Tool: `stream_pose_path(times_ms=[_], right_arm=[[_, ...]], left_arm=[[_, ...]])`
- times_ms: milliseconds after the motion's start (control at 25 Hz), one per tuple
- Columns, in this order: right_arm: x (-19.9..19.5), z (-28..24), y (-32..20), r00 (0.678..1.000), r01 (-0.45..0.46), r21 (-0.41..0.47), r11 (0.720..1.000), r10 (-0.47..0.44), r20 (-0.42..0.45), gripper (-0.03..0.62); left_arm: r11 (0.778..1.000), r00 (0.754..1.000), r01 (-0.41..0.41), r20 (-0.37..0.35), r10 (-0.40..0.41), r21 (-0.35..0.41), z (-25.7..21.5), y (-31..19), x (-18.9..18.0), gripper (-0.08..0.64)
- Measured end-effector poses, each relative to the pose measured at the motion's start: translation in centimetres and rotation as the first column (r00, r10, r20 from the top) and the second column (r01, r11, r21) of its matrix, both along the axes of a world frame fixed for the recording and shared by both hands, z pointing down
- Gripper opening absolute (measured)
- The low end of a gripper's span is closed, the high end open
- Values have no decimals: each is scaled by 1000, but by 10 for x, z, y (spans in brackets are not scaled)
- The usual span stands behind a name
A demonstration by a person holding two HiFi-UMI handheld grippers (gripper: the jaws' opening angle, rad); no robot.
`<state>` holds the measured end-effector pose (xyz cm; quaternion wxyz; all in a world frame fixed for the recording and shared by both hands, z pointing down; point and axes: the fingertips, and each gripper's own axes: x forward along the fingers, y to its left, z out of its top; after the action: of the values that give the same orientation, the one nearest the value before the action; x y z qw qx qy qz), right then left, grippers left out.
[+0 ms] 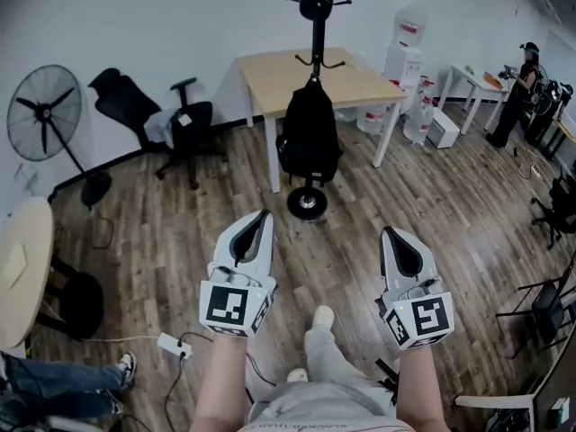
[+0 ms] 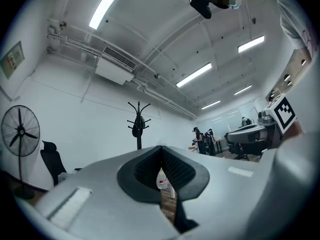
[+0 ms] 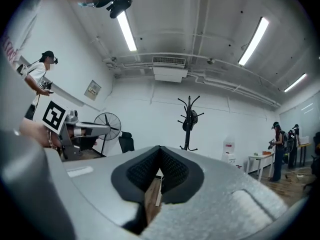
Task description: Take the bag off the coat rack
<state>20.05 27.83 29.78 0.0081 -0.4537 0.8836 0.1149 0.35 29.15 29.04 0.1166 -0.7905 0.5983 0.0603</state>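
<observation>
A black backpack [image 1: 309, 142] hangs on a black coat rack [image 1: 316, 34] that stands on a round base [image 1: 308, 203] in front of a wooden table. The rack's top hooks show in the left gripper view [image 2: 138, 120] and in the right gripper view [image 3: 188, 118]. My left gripper [image 1: 263, 216] is held low and well short of the bag, jaws shut and empty. My right gripper [image 1: 388, 234] is level with it to the right, also shut and empty. Both point toward the rack.
A wooden table [image 1: 270, 75] stands behind the rack. A black office chair [image 1: 184, 124] and a floor fan [image 1: 43, 113] are at the left, a water dispenser [image 1: 403, 66] at the right. A person [image 1: 520, 93] stands far right. A power strip [image 1: 173, 345] lies near my feet.
</observation>
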Motion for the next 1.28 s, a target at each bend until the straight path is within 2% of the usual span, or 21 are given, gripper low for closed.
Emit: stream_pose_path(times_ms=[200, 400, 600, 840, 1280], right_arm=[[-9, 15, -41, 1000, 2, -8, 1000, -2, -12, 2], [-21, 19, -103, 1000, 23, -18, 1000, -24, -14, 2], [-24, 18, -174, 999, 30, -18, 999, -31, -38, 2], [-21, 12, -252, 999, 35, -31, 999, -36, -15, 2], [-34, 14, -325, 996, 84, -26, 996, -84, -28, 2]], left_arm=[[999, 1000, 12, 21, -11, -33, 13, -38, -7, 3], [998, 998, 36, 61, -33, -59, 14, -103, -11, 2], [999, 997, 32, 67, -30, -37, 1, -169, -8, 3], [998, 996, 42, 81, -38, -54, -3, -241, -5, 3], [993, 996, 79, 42, -76, -84, 15, -307, -16, 3]])
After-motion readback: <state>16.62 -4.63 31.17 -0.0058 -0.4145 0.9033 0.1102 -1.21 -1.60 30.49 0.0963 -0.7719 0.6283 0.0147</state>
